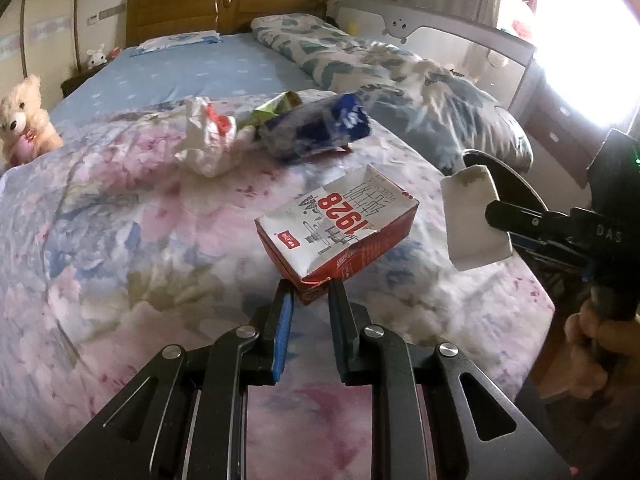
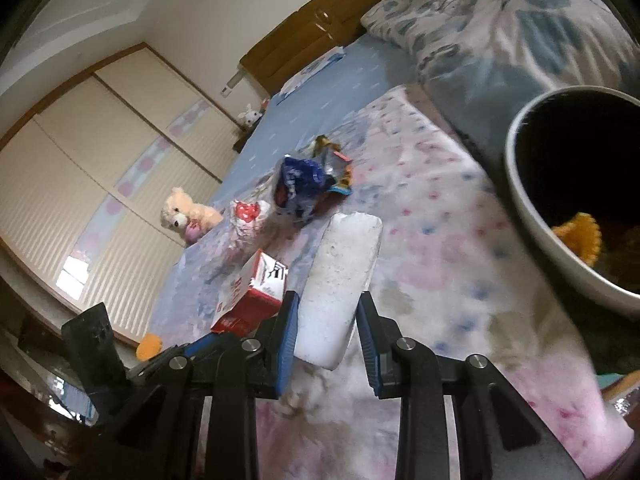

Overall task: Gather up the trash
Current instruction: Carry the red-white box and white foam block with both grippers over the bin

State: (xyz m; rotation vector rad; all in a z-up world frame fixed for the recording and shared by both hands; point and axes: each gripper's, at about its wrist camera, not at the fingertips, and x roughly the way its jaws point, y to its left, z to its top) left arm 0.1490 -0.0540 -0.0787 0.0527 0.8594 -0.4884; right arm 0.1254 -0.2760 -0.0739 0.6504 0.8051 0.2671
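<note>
My left gripper [image 1: 311, 290] is shut on the near corner of a red and white carton [image 1: 336, 232], which tilts up over the floral quilt [image 1: 120, 220]. To the right, my right gripper [image 1: 494, 220] is shut on a white foam block [image 1: 474, 216]. In the right wrist view the same block [image 2: 340, 280] stands between the blue pads of the right gripper [image 2: 328, 308], with the carton [image 2: 256, 296] just to its left. More trash lies farther up the bed: a crumpled white bag [image 1: 208, 140], a blue wrapper [image 1: 320, 128] and a green wrapper [image 1: 276, 108].
A grey bin [image 2: 520, 200] with an orange scrap [image 2: 580, 236] inside stands at the right. A teddy bear [image 1: 22, 116] sits at the bed's left edge. A rolled duvet [image 1: 400, 80] lies along the right side, a wooden headboard [image 1: 224, 4] stands behind, and a person's hand [image 1: 592, 340] grips the right tool.
</note>
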